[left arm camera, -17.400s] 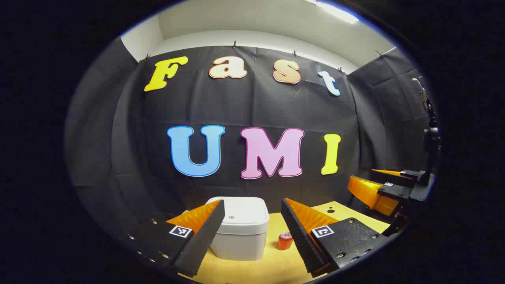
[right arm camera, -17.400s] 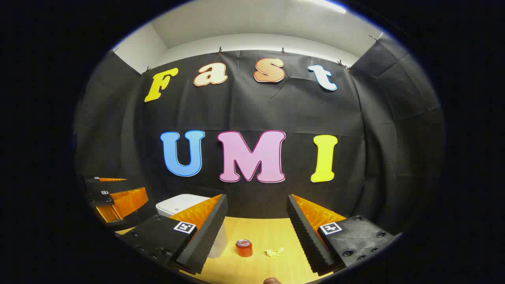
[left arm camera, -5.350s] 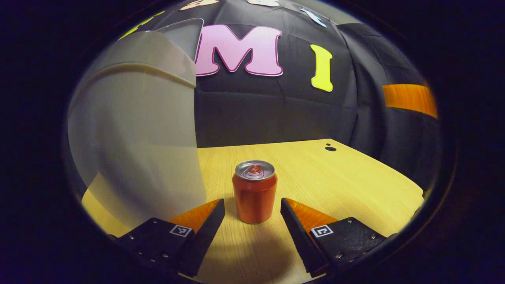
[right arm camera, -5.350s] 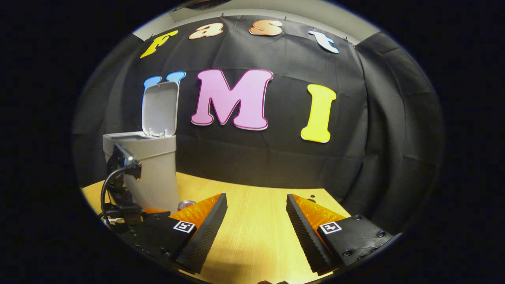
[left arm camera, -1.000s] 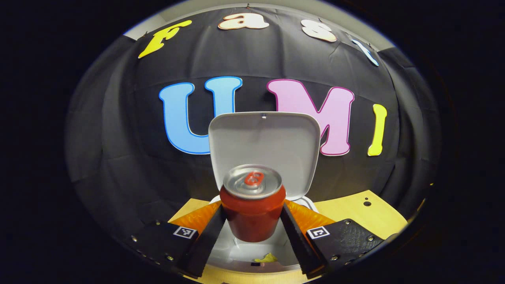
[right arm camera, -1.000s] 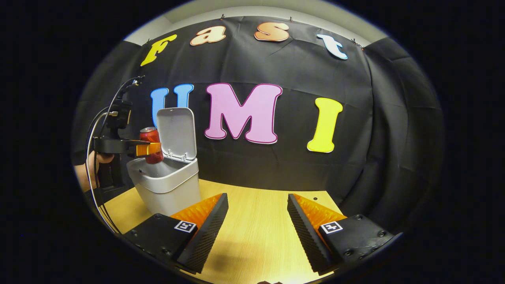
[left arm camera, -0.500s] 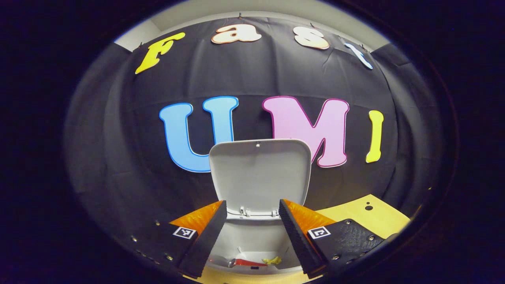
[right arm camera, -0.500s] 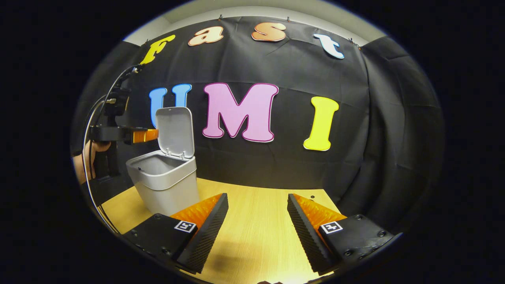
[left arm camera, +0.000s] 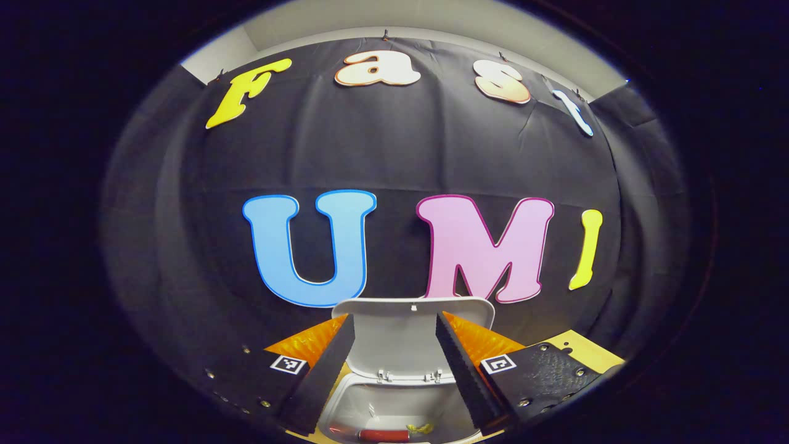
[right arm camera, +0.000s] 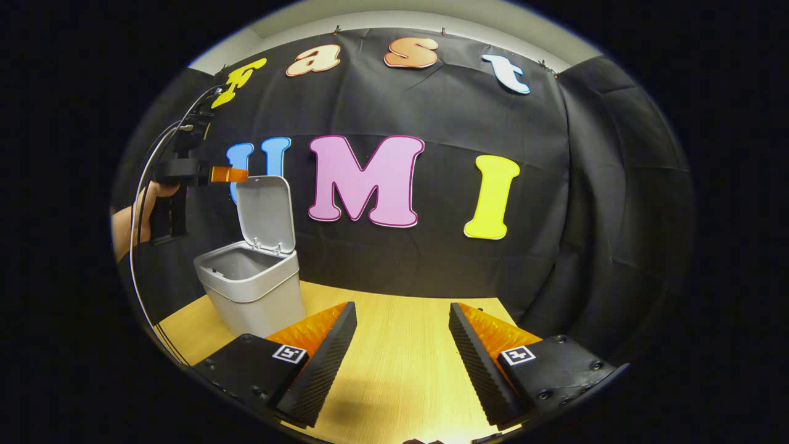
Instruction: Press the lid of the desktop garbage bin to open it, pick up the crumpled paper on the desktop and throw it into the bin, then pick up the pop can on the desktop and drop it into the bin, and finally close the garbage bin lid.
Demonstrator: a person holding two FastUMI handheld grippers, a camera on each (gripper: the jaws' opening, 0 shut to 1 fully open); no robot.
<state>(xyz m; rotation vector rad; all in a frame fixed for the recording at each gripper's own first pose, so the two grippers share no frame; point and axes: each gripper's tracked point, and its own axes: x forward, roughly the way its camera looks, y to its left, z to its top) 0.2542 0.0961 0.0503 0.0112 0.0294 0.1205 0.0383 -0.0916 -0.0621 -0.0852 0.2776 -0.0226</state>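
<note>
The white garbage bin [right arm camera: 253,296] stands on the wooden table with its lid [right arm camera: 266,213] raised upright. In the left gripper view the lid [left arm camera: 404,336] shows between my fingers, and the red pop can [left arm camera: 383,435] and the yellow crumpled paper [left arm camera: 418,428] lie on the bin's floor. My left gripper [left arm camera: 394,364] is open and empty, held above the bin. In the right gripper view the left gripper [right arm camera: 225,174] hovers level with the lid's top edge, in a hand [right arm camera: 138,213]. My right gripper [right arm camera: 400,357] is open and empty over the table, to the right of the bin.
The wooden table [right arm camera: 400,345] stretches from the bin toward the right gripper. Black cloth walls close in behind and to the right. A cable [right arm camera: 145,246] hangs from the left gripper beside the bin.
The left gripper let go of the pop can, which fell into the bin, then rose until it stands level with the lid's top edge. The right gripper has hardly moved.
</note>
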